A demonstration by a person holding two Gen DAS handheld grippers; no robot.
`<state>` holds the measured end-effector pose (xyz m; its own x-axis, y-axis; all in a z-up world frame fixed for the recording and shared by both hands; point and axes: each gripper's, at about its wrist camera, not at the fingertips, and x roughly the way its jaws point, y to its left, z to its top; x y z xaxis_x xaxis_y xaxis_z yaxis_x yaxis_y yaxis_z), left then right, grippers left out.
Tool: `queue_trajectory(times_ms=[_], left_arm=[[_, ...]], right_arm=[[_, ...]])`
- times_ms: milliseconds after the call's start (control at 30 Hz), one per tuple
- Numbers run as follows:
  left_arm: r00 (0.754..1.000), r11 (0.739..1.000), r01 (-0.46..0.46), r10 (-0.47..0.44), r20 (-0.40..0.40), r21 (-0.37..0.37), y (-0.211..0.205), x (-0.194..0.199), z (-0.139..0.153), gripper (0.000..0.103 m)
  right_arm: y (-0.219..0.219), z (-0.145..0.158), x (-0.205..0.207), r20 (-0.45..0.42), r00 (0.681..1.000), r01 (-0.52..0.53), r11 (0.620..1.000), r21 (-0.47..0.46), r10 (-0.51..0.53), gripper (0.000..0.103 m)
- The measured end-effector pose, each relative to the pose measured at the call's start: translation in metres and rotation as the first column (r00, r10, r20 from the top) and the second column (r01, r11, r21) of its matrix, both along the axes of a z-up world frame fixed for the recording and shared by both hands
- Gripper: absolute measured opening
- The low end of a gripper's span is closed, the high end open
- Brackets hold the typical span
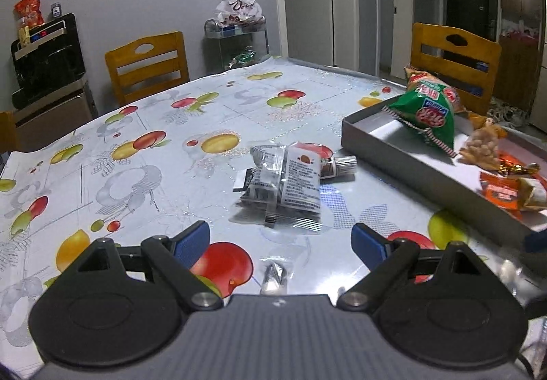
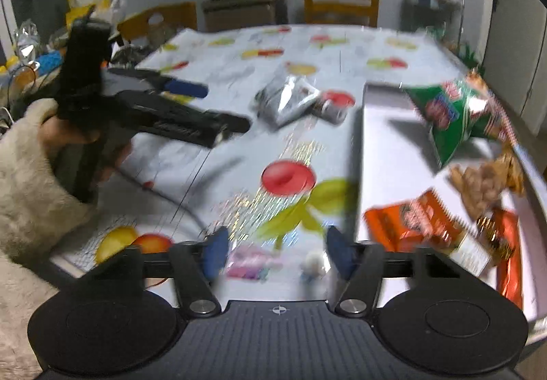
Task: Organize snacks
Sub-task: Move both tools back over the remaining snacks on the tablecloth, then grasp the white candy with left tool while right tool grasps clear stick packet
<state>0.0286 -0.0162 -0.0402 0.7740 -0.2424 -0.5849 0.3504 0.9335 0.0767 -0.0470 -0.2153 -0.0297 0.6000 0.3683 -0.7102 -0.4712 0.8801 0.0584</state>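
The clear snack packets (image 1: 283, 185) on the desk (image 1: 136, 140) were judged light, crinkly and slippery, best pinched at a sealed edge. Both the left claw (image 1: 280, 240) and the right claw (image 2: 277, 252) were spread, nothing pinched.

A glossy plastic tablecloth (image 1: 191, 127) is seen; the snack packets (image 1: 283, 181) are shiny film, the tray (image 1: 403, 168) matt grey, the chairs (image 1: 147, 65) wooden.

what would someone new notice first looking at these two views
Probably the fruit-print tablecloth that covers the whole table, then the green snack bag propped against the far end of the grey tray, with orange packets lying at the tray's near end. Next, the clear-wrapped snack packs lie loose mid-table, left of the tray and ahead of the open left claw.
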Motion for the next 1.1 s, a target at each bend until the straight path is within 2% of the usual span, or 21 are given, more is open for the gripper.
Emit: queue_trajectory(times_ms=[100, 233, 400, 600, 833, 933, 1100], left_arm=[[1.000, 1.000, 0.005, -0.005, 0.015, -0.004, -0.002, 0.001, -0.008, 0.090], [1.000, 1.000, 0.005, -0.005, 0.016, 0.006, -0.001, 0.001, -0.018, 0.090], [1.000, 0.999, 0.003, -0.002, 0.016, -0.048, 0.009, 0.001, -0.018, 0.090], [1.000, 0.997, 0.003, -0.002, 0.005, -0.078, 0.015, 0.001, -0.019, 0.090], [1.000, 0.995, 0.002, -0.004, -0.024, -0.099, 0.020, 0.003, -0.021, 0.090], [0.999, 0.995, -0.009, 0.004, -0.051, -0.103, 0.022, 0.007, -0.023, 0.090], [0.997, 0.995, -0.018, 0.011, -0.071, -0.098, 0.023, 0.010, -0.026, 0.089]], right_arm=[[0.005, 0.000, -0.006, -0.012, 1.000, -0.006, 1.000, -0.030, 0.005, 0.055], [0.012, -0.010, 0.000, -0.111, 0.993, 0.038, 0.995, -0.088, -0.047, 0.055], [0.018, -0.020, 0.008, -0.171, 0.982, 0.064, 0.991, -0.120, -0.084, 0.056], [0.021, -0.022, 0.023, -0.156, 0.983, 0.089, 0.993, -0.073, -0.099, 0.056], [0.027, -0.024, 0.046, -0.097, 0.986, 0.133, 0.991, -0.027, -0.134, 0.056], [0.033, -0.026, 0.056, -0.063, 0.985, 0.159, 0.987, -0.026, -0.160, 0.056], [0.044, -0.032, 0.061, -0.017, 0.989, 0.146, 0.987, -0.062, -0.148, 0.056]])
